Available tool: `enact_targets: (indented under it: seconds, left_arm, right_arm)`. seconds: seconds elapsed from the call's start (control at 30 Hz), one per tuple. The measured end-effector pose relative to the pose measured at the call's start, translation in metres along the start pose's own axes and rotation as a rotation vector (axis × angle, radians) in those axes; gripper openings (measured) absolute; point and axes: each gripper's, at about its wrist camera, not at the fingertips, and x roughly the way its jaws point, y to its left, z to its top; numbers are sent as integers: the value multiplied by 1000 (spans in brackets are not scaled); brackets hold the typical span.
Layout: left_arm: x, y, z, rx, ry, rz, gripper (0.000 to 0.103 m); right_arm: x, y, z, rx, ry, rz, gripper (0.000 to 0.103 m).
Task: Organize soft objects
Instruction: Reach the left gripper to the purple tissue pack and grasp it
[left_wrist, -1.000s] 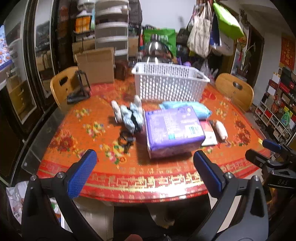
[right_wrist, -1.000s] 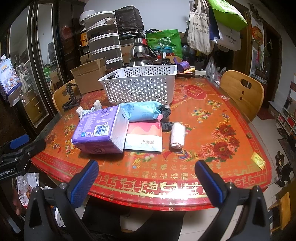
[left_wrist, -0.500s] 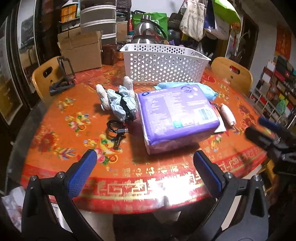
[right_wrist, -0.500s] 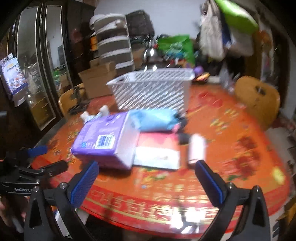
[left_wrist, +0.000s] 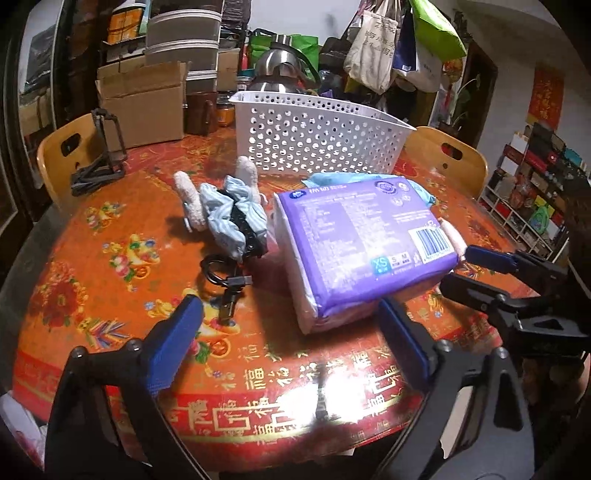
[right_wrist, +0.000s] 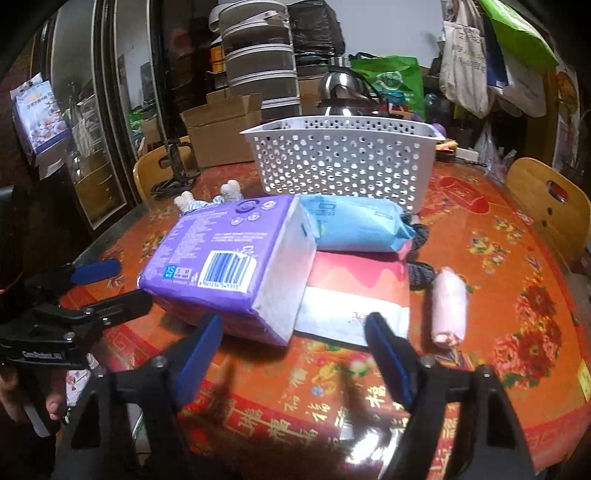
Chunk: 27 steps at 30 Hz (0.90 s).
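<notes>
Round table (left_wrist: 110, 266) with red-orange floral cloth. White perforated basket (left_wrist: 317, 136) at the far centre, upright. Purple pack (left_wrist: 362, 251) of soft pads lies flat in front of the basket, near the table's centre. Blue pack (right_wrist: 354, 223) sits between purple pack and basket, touching the purple one. Red-and-white flat pack (right_wrist: 354, 291) lies right of the purple pack, partly under it. Striped blue cloth bundle (left_wrist: 236, 218) with fuzzy white socks lies left of the purple pack. Pink rolled cloth (right_wrist: 448, 302) lies right of the flat pack. Black cable (left_wrist: 225, 280) lies near the bundle.

Left gripper (left_wrist: 291, 332): jaws just narrowed, moderately wide, nothing between them. Right gripper (right_wrist: 293, 347): same.
</notes>
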Motion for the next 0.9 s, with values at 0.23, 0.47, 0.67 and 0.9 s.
enact_targets:
  seconds: [0.23, 0.47, 0.67, 0.9]
  left_arm:
    - [12, -6, -4, 31, -4, -28, 70]
    - [21, -11, -3, 41, -18, -83, 61]
    - [25, -16, 0, 44, -22, -107, 54]
    - [22, -17, 0, 57, -33, -103, 49]
  right_arm:
    - [13, 7, 3, -33, 12, 34, 66]
    - [16, 18, 6, -98, 6, 41, 57]
    - [19, 27, 12, -151, -4, 66, 41]
    - [21, 29, 11, -168, 6, 77, 38]
